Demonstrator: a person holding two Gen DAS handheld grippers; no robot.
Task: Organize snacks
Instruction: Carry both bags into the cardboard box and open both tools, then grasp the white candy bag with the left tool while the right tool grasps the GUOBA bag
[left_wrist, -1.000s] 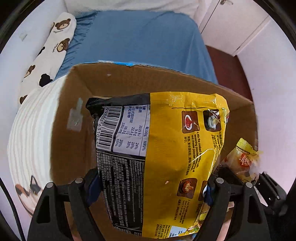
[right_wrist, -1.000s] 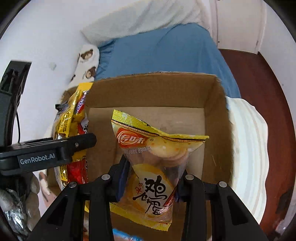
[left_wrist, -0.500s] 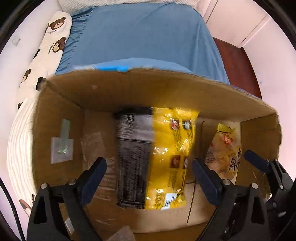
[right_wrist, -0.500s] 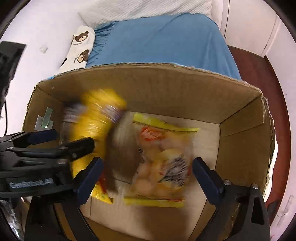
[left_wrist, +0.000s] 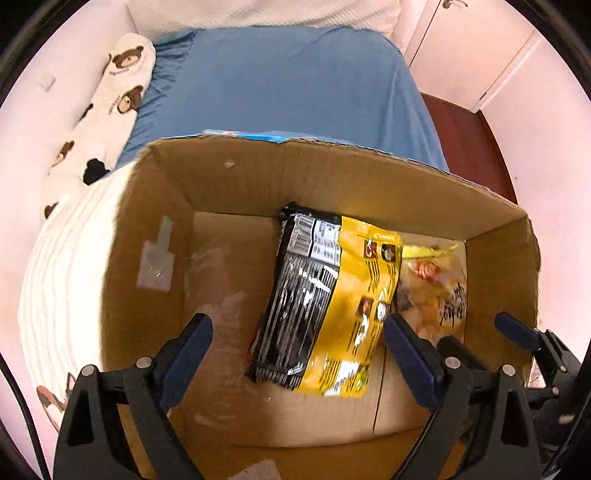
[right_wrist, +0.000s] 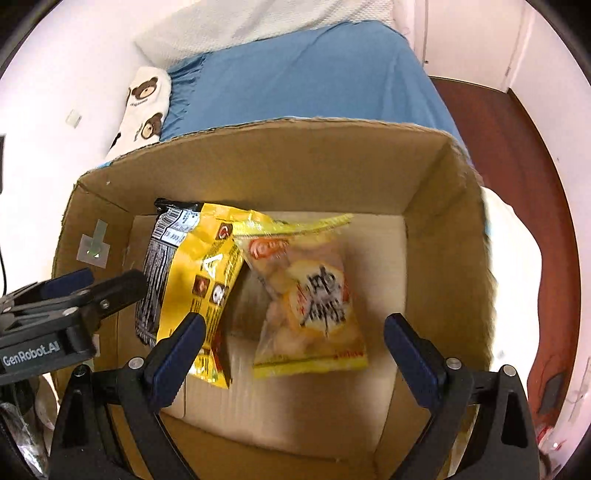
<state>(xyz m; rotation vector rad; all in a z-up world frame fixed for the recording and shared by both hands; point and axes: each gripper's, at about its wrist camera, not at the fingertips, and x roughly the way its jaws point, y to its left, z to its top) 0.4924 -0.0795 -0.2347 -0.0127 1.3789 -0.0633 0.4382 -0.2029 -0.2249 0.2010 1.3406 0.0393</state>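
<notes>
While both tools gape empty | cardboard box (right_wrist: 258, 162): noodle packet (right_wrist: 192, 273), biscuit bag (right_wrist: 314, 295)

A brown cardboard box (left_wrist: 236, 177) holds a black-and-yellow packet (left_wrist: 325, 306) and a clear yellow-edged biscuit bag (right_wrist: 310, 291) with black characters, beyond it a blue bed sheet (left_wrist: 280, 85) and a white pillow (left_wrist: 110, 107) printed with brown bears.
</notes>
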